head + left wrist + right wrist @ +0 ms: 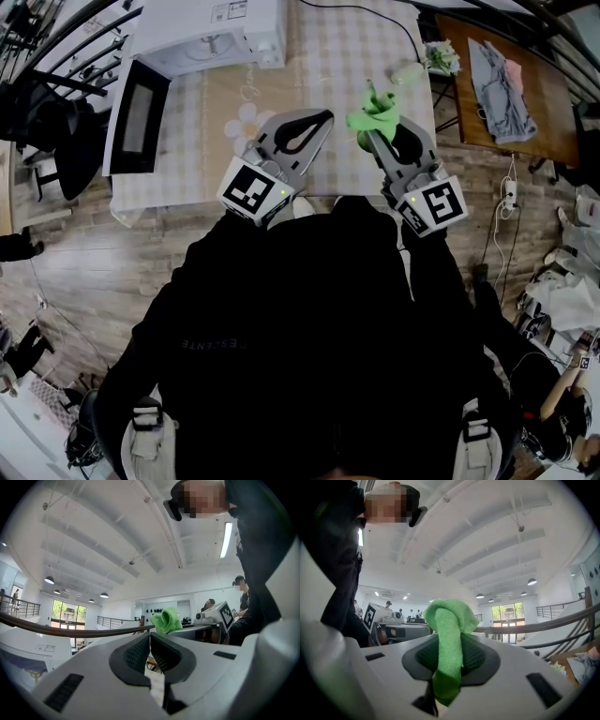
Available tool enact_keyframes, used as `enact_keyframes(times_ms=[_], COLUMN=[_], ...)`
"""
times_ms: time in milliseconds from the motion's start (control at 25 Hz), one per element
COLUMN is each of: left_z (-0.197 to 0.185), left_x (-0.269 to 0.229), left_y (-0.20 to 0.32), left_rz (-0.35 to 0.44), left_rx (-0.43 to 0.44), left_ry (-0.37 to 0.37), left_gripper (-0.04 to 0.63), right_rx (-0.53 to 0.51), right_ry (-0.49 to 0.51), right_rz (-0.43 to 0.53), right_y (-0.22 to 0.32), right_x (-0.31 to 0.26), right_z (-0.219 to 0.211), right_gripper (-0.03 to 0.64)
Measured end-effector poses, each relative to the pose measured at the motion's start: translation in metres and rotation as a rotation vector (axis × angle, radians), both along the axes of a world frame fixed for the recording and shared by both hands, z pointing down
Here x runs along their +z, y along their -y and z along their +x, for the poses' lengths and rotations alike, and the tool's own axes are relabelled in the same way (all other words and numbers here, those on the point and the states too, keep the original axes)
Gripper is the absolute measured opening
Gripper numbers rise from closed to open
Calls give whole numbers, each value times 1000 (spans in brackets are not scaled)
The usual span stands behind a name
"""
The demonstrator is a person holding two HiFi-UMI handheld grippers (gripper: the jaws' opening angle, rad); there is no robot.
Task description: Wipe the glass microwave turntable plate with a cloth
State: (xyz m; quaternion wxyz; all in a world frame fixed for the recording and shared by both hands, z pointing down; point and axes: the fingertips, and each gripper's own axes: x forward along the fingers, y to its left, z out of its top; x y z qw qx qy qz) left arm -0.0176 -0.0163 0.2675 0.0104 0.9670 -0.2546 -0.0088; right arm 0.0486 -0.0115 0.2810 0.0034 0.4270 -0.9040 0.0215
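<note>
In the head view both grippers are held up close to my chest, above the near edge of the table [328, 56] with its checked cover. My right gripper [375, 134] is shut on a green cloth [375, 111], which bunches up above the jaws. In the right gripper view the cloth [447, 634] hangs down between the dark pads [480, 658]. My left gripper [322, 117] is shut with nothing in it; its pads [166, 653] meet and point up toward the ceiling. The cloth [165, 619] shows just beyond them. No glass turntable plate is visible in any view.
A white microwave [211, 33] stands at the table's far left with its door [139, 117] swung open toward me. A wooden side table [506, 80] with clothes on it stands to the right. A power strip [511, 192] lies on the floor beside it.
</note>
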Motion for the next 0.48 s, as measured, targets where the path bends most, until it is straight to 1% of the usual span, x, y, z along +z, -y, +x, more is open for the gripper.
enact_keyframes(times_ms=[480], left_z=[2], left_x=[4], left_y=[-6], left_rz=[-4], left_rx=[-1], left_ry=[7], left_gripper=[21], right_rx=[-19], right_ry=[4], right_rz=[-7], right_y=[-7], right_x=[0], right_z=[-4], right_gripper=[100])
